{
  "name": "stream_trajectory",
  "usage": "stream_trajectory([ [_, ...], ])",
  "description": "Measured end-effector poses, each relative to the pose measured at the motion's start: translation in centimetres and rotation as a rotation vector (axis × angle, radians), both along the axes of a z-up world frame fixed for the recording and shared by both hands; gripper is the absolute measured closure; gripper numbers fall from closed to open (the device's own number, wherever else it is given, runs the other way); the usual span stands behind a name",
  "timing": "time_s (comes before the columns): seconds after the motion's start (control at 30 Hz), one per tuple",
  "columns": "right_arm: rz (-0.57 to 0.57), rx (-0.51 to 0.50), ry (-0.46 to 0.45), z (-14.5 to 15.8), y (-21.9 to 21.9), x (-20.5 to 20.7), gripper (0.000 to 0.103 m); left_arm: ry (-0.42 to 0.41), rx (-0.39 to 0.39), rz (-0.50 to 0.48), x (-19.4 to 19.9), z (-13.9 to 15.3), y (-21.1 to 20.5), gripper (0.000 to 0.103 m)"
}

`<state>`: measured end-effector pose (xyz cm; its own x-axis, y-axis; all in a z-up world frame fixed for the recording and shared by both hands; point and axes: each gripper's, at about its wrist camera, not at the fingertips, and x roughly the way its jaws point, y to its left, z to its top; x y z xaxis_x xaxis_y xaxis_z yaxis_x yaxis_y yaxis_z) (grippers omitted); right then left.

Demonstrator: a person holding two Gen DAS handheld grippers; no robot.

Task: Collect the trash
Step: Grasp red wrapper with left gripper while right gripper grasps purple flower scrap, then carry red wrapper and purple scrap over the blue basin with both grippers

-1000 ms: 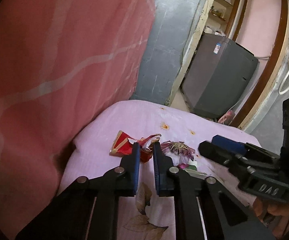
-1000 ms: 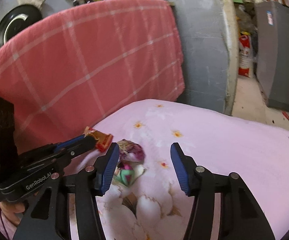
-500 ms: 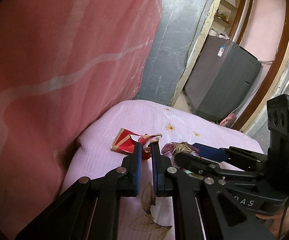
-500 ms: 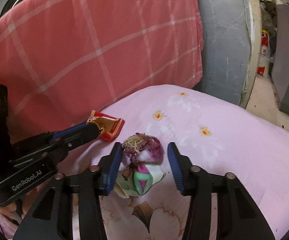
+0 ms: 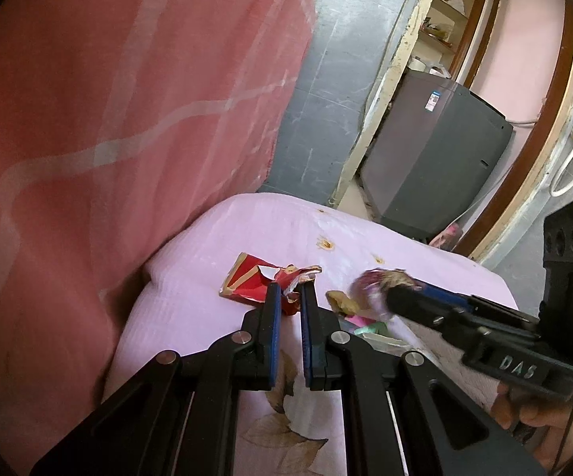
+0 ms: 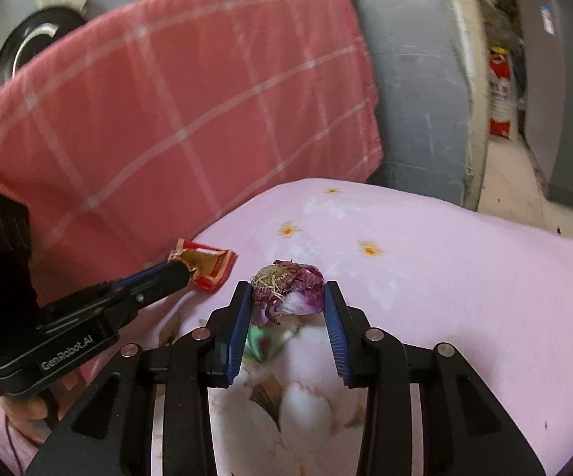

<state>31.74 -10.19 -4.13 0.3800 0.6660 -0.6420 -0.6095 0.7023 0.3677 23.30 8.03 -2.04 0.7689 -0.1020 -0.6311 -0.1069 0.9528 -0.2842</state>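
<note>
Right claw (image 6: 286,309) clamps the purple onion scrap (image 6: 288,289) to lift it off the bed (image 6: 445,277) — left claw (image 5: 288,309) pinches the torn red wrapper (image 5: 254,283)
</note>
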Motion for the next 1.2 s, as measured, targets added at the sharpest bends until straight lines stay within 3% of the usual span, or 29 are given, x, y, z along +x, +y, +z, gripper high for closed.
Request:
stream_trajectory([
  [0.2,-0.057,0.001,-0.009,0.1,-2.0,-0.3,0.069,-0.006,0.004,-0.015,0.0,0.2,-0.4,0.096],
  [0.5,-0.131,0.025,-0.148,2.4,-5.4,-3.6,0.069,-0.085,0.058,-0.046,-1.1,1.5,-3.0,0.097],
  [0.77,-0.231,0.06,-0.295,5.4,-8.5,-6.6,0.069,-0.201,0.093,-0.097,-2.9,3.6,-7.2,0.097],
  [1.2,-0.464,0.093,-0.494,10.5,-16.7,-10.9,0.069,-0.417,0.073,-0.212,-4.2,8.0,-14.4,0.097],
])
